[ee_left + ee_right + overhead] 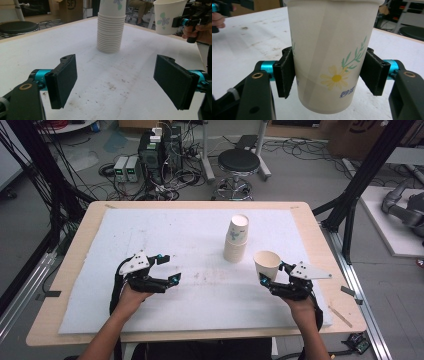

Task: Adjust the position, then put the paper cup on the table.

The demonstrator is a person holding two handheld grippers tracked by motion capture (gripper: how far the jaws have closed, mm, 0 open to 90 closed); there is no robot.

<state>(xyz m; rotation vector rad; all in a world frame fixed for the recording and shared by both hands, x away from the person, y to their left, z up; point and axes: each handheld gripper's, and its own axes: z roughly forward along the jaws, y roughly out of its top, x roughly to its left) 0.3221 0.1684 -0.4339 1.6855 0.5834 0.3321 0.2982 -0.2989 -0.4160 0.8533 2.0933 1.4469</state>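
Cup (329, 55) upright, mouth up, clamped in right gripper (329, 72).

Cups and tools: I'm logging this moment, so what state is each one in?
Single cup: upright, mouth up, clamped between the right tool's jaws, lifted off the table.
Stack of cups: nested, standing upright on the white mat, untouched.
Right tool: shut on the single cup.
Left tool: open, empty, apart from the stack.

floor: grey, tangled cables (165, 180) | black stool (239, 162) beyond table | cardboard boxes (357, 132) far right
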